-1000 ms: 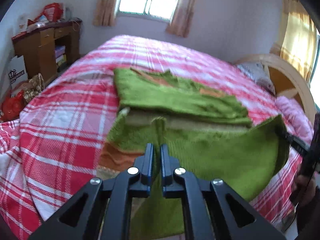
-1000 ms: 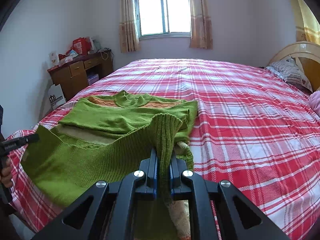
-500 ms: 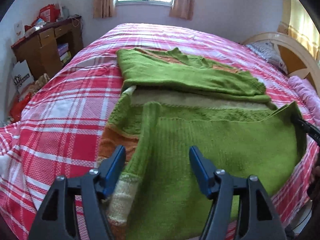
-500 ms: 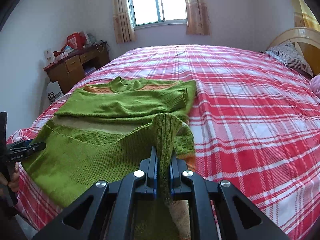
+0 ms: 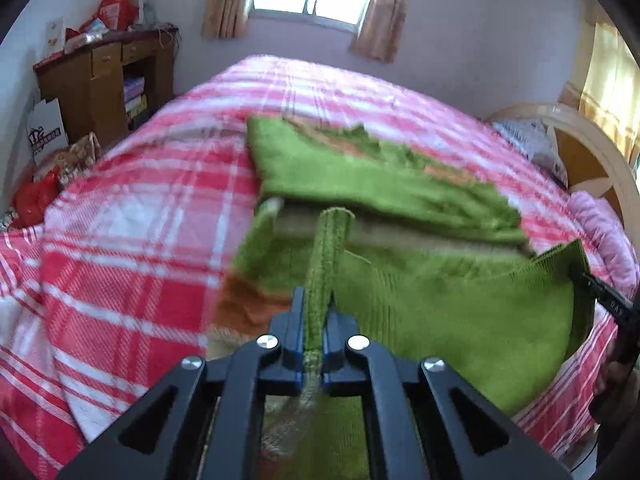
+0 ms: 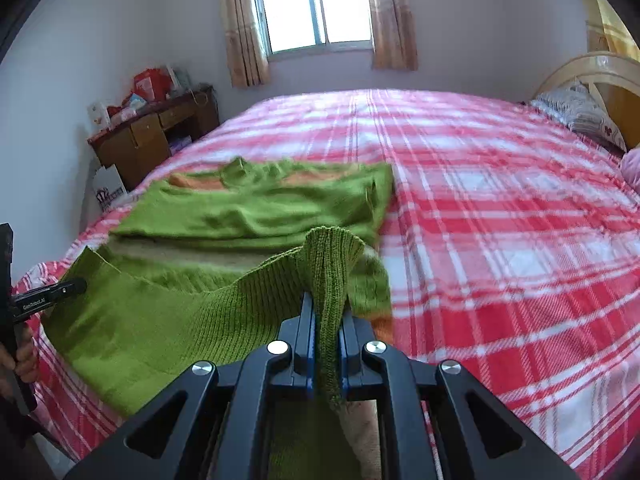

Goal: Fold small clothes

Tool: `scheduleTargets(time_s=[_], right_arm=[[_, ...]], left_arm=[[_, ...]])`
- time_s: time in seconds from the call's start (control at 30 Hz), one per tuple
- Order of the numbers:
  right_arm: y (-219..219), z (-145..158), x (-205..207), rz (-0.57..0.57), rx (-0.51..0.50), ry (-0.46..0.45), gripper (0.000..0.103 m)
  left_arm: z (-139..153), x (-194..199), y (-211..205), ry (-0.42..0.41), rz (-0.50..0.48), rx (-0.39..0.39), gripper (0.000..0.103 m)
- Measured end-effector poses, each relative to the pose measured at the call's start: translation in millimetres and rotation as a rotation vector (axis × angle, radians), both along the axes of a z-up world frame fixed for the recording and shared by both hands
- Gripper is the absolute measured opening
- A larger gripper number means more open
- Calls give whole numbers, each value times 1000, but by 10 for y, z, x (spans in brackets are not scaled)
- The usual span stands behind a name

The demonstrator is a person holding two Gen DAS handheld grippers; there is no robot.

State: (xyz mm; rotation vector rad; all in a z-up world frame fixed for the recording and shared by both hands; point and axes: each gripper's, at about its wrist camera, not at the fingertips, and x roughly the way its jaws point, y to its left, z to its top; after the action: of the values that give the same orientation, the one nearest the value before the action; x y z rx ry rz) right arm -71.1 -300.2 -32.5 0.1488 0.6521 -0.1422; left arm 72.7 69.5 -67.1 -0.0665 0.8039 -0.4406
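Note:
A green knitted sweater [image 5: 400,184] with orange bands lies on the bed, its upper part folded flat. My left gripper [image 5: 316,320] is shut on a bunched ridge of the sweater's near left hem. My right gripper [image 6: 326,320] is shut on the near right corner of the same hem [image 6: 328,264]. Between the two grippers the lower part of the sweater [image 6: 160,320] hangs stretched just above the bed edge. Each view shows the other gripper's tip at the far corner: the right gripper [image 5: 600,296] and the left gripper [image 6: 48,296].
The bed [image 5: 140,220] has a red and white plaid cover. A wooden desk [image 5: 104,80] with clutter stands by the left wall, bags on the floor beside it. A pillow [image 6: 576,116] and a curved headboard [image 5: 592,148] are on the right. A curtained window [image 6: 316,8] faces me.
My left gripper let go of the hem, stood open over it, then shut again on a raised fold of it. The right gripper kept its grip throughout.

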Motion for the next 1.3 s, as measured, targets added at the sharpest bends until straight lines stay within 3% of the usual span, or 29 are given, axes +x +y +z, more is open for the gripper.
scheduleTargets(time_s=[0.23, 0.5, 0.9, 1.13, 1.3], right_arm=[[-26, 319, 213, -6, -56, -78, 8], [-105, 452, 638, -27, -122, -105, 8], [-271, 384, 1465, -38, -145, -88, 8], [-369, 345, 1985, -47, -189, -68, 8], [-443, 156, 2401, -77, -209, -30, 8]], left_arm=[[309, 228, -19, -81, 79, -57, 6], [401, 663, -111, -110, 132, -83, 6], [328, 1316, -192, -69, 200, -135, 6], [342, 1626, -322, -79, 218, -108, 6], [242, 1928, -475, -67, 241, -88, 6]])
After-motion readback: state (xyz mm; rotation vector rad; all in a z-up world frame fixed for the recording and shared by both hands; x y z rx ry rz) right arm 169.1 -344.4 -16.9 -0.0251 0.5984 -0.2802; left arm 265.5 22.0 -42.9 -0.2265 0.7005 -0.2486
